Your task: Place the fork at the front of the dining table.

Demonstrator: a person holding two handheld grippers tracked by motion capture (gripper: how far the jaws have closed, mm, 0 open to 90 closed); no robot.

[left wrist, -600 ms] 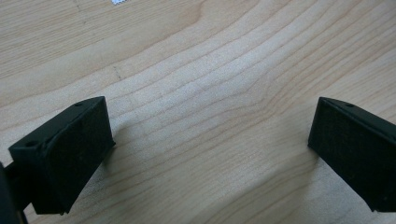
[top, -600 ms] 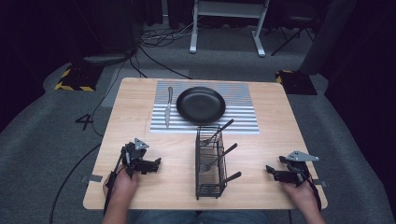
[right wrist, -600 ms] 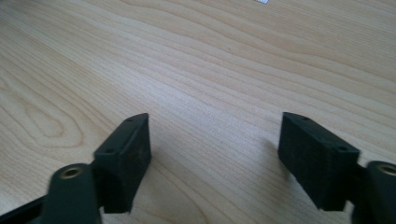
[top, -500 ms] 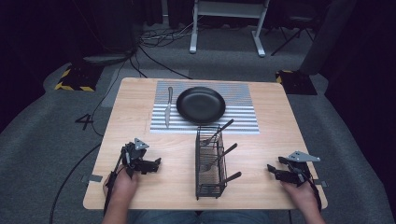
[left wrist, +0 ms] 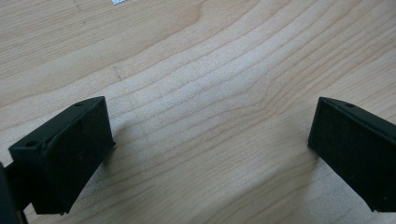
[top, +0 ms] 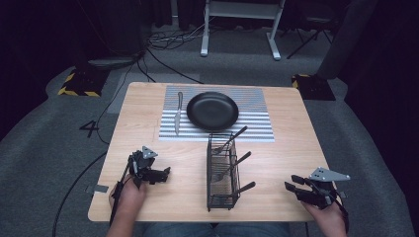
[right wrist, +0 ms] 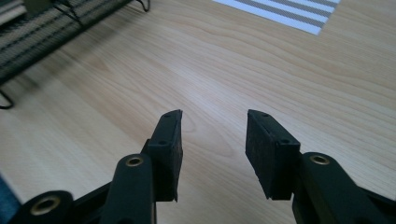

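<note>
A black round plate (top: 212, 110) sits on a grey striped placemat (top: 257, 123), with a knife (top: 178, 114) on the mat to its left. In front of the mat stands a black wire cutlery basket (top: 222, 173) with three dark-handled utensils (top: 242, 159) leaning out to the right. My left gripper (top: 165, 174) rests low at the front left of the table, open, with bare wood between its jaws (left wrist: 210, 121). My right gripper (top: 290, 182) is at the front right and points toward the basket. It is open (right wrist: 214, 121) with nothing between the pads.
The wooden table (top: 296, 148) has bare room on both sides of the basket. In the right gripper view the basket (right wrist: 46, 28) lies at the top left and a corner of the placemat (right wrist: 289, 11) at the top. Cables and a white stand (top: 237, 19) are on the floor beyond.
</note>
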